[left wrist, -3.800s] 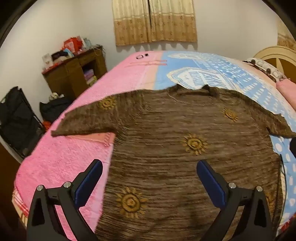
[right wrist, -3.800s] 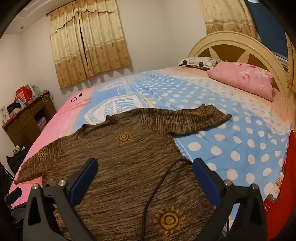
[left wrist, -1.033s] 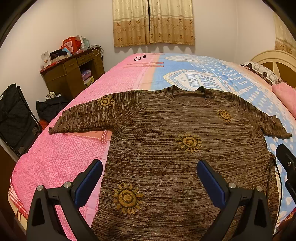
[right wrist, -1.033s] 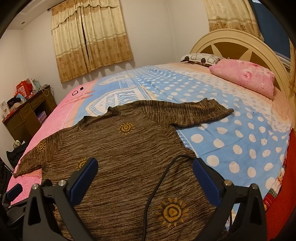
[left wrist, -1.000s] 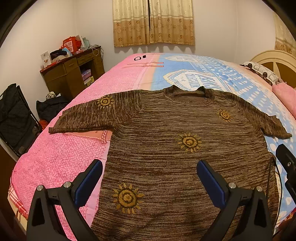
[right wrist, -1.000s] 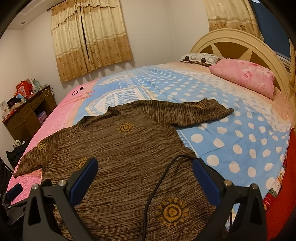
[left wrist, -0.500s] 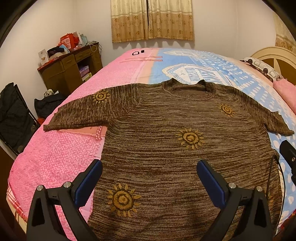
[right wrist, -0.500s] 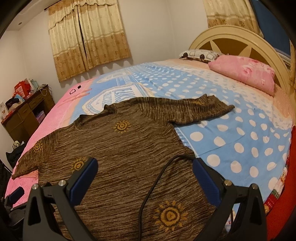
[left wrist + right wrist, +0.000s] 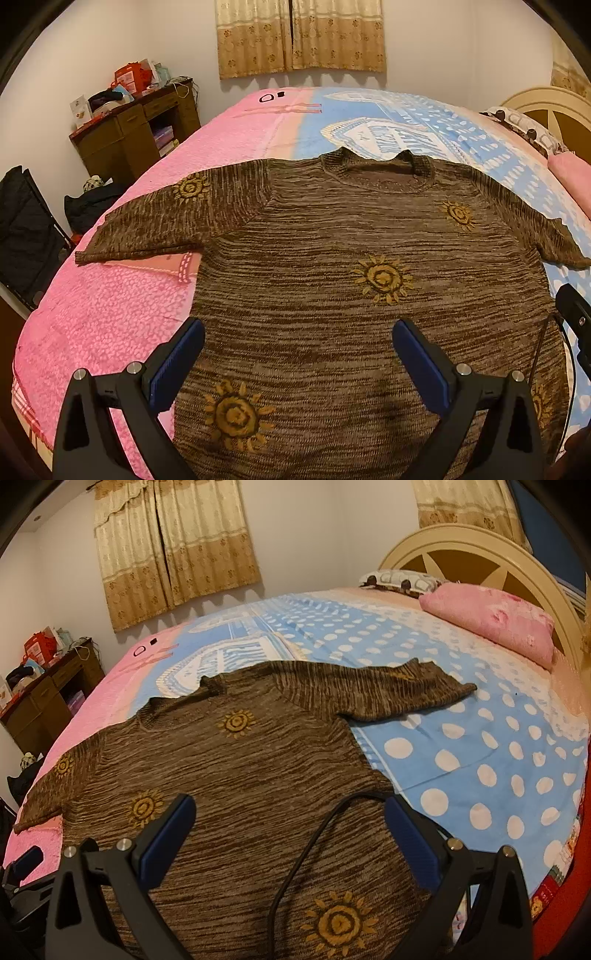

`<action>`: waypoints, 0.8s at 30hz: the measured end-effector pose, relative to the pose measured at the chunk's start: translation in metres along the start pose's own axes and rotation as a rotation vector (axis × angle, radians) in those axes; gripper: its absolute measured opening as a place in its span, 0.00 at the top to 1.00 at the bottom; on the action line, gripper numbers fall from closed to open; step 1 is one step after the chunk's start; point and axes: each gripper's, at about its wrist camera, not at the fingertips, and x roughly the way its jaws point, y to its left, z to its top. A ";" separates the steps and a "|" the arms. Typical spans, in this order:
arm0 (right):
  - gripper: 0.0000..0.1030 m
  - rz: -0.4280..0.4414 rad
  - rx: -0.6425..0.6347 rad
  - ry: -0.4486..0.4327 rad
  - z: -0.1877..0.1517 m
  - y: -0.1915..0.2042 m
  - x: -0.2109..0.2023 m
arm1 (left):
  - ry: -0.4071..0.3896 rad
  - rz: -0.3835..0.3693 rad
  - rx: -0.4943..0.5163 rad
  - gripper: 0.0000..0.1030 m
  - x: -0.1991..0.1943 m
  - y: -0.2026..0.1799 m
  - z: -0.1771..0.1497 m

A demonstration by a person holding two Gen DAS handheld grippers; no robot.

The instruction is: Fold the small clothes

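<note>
The brown knit top (image 9: 332, 288) lies spread flat and face up on the bed (image 9: 110, 317), collar toward 12 o'clock, hem toward 6 o'clock, both short sleeves extended sideways. In the left wrist view the left sleeve (image 9: 159, 221) reaches toward 9 o'clock over the pink part of the cover; in the right wrist view the right sleeve (image 9: 399, 692) reaches toward 2 o'clock over the blue dotted part. The left gripper (image 9: 297, 363) hangs above the lower body of the garment with its jaws spread wide and nothing between them. The right gripper (image 9: 290, 836) is likewise wide apart and empty, positioned over the hem region; a black cable (image 9: 306, 849) hangs between its fingers, and contact with the fabric cannot be confirmed. No fold appears to be made yet; the step in hand is judged to be the first sleeve fold. Recommended procedure: bring each gripper to its own sleeve end, pinch only the sleeve edge without catching the bed cover, lift slightly, and carry it inward toward the garment centre so the side edges run straight. Keep the cable clear of the fold, since it could drag the knit and wrinkle it.
</note>
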 end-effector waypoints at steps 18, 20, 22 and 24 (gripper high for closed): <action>0.00 -0.042 0.041 0.000 0.029 -0.043 0.028 | -0.010 -0.142 -0.012 0.01 0.022 -0.007 0.017; 0.00 -0.100 0.108 -0.037 0.043 -0.078 0.027 | -0.011 -0.143 -0.009 0.01 0.030 -0.006 0.022; 0.00 -0.159 0.183 -0.074 0.058 -0.118 0.029 | -0.008 -0.135 -0.009 0.01 0.037 -0.005 0.025; 0.00 -0.216 0.258 -0.088 0.076 -0.163 0.039 | -0.005 -0.130 -0.018 0.01 0.045 -0.004 0.028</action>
